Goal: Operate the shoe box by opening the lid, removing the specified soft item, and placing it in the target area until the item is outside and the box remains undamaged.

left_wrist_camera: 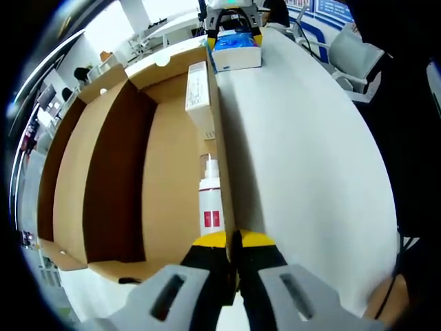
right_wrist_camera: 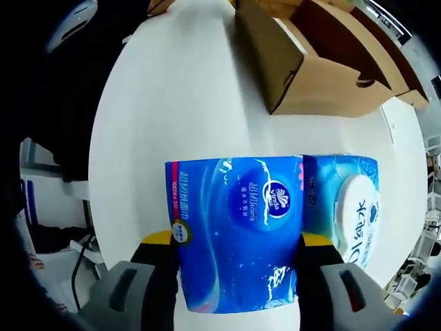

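The brown cardboard shoe box [left_wrist_camera: 172, 172] lies open on the white table, its lid [left_wrist_camera: 69, 172] folded out to the left. My left gripper [left_wrist_camera: 233, 240] is shut on the box's right wall, near its close corner. Inside the box lie a white bottle with a red label [left_wrist_camera: 210, 200] and a white carton [left_wrist_camera: 198, 93]. My right gripper [right_wrist_camera: 239, 241] is shut on a soft blue tissue pack [right_wrist_camera: 238, 221], outside the box. That pack [left_wrist_camera: 236, 40] also shows at the far end of the table, beyond the box, with the right gripper [left_wrist_camera: 234, 15] behind it.
A light-blue wet-wipes pack with a white lid [right_wrist_camera: 355, 207] sits against the tissue pack's right side. The box's corner [right_wrist_camera: 310, 69] is a short way beyond them. Bare white tabletop [left_wrist_camera: 303, 158] runs along the box's right side. Chairs [left_wrist_camera: 355, 58] stand past the table edge.
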